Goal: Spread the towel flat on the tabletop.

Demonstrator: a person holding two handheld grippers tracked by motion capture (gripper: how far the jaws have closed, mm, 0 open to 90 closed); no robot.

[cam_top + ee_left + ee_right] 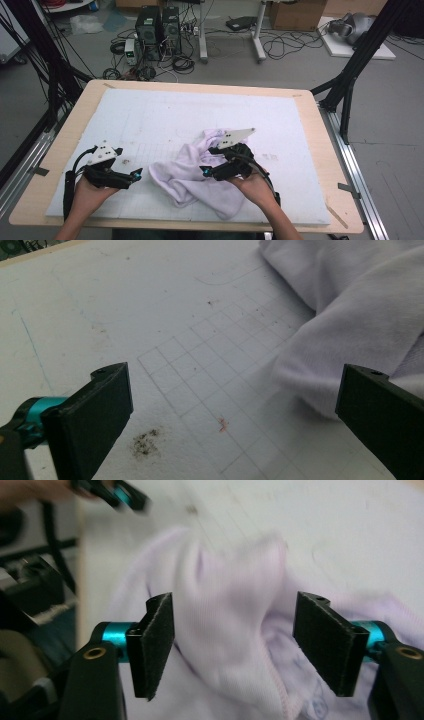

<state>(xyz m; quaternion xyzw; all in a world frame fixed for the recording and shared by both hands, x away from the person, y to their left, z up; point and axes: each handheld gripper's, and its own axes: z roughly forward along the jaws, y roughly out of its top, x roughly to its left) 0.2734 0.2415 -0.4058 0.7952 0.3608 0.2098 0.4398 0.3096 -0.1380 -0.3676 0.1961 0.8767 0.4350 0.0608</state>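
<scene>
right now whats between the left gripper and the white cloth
Nothing but bare white mat, seen in the left gripper view: the left gripper stands open and the white cloth lies just short of one jaw.

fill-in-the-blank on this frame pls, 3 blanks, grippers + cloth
1. The crumpled garment on the white board is pale ____.
2. The right gripper has its jaws ____ with a fold of the garment between them.
3. The left gripper hovers over bare board with its jaws ____.

Missing words: lilac; open; open
</scene>
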